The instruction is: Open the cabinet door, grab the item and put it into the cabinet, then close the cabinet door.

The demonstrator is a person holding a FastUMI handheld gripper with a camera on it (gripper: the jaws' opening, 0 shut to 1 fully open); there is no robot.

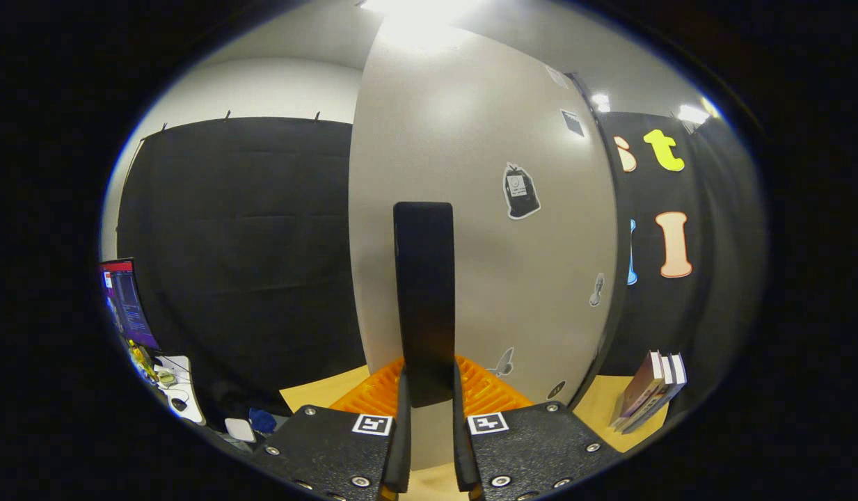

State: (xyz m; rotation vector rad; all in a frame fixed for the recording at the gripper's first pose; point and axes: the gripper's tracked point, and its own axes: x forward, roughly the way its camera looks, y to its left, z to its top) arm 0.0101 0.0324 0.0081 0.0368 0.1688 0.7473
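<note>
The tool [429,410] at bottom centre grips the black handle [424,299] of the grey door [484,209], both fingers [403,417] pressing it. Books [648,393] stand lower right on the desk [596,403].

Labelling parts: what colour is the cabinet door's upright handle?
Black handle, in the gripper view, between the gripper fingers.

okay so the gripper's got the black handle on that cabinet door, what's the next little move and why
Probably swing the cabinet door by the handle without letting go, though whether open or shut can't be told from this view. The gripper has both fingers pressed on the lower end of the black handle, which stands upright on the door. The books lean beyond the door's edge, not yet inside.
</note>
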